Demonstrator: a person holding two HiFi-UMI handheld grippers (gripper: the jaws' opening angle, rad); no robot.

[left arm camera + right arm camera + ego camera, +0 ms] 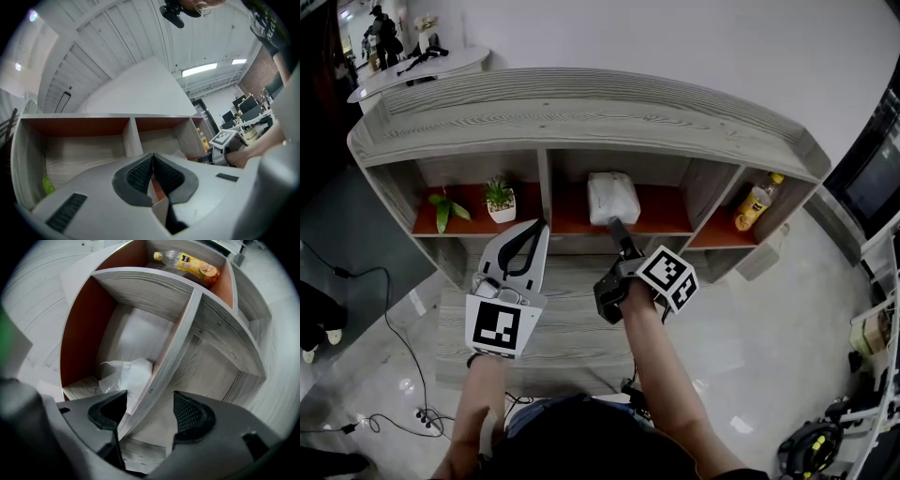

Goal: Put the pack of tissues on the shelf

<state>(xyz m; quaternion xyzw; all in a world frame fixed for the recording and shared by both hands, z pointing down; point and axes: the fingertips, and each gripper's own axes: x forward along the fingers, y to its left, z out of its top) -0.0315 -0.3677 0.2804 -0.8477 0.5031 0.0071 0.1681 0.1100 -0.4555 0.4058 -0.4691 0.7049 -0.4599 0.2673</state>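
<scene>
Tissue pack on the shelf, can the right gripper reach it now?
Probably yes: the right gripper is open just before the tissue pack and nothing blocks the way, though the shelf board's edge lies between its fingers.

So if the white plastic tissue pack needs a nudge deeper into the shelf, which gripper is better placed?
Right. The right gripper is open, just in front of the white plastic tissue pack in the middle compartment; the left gripper is shut and off to its left.
</scene>
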